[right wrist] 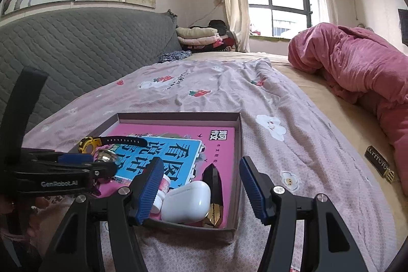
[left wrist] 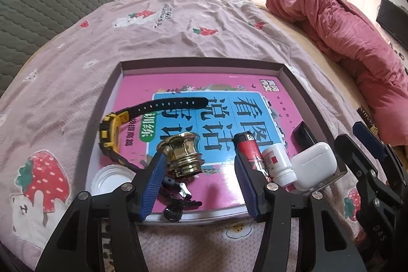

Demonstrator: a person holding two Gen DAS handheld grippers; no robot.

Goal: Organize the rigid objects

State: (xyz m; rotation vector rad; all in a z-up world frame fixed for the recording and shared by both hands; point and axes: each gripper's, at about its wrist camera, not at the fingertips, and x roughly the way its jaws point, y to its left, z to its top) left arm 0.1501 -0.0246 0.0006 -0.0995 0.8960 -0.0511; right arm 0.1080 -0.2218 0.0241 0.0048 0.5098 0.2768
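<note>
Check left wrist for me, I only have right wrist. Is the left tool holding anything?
Observer: No. The left tool is open. The gold knob sits by one finger and is not clamped between the two.
Operator: Anything in the box hidden from me?
Observer: A red lighter lies on the pink book, right beside the white bottle.
Operator: And the corner near the watch?
Observer: A white round lid lies there inside the box, just below the watch.
</note>
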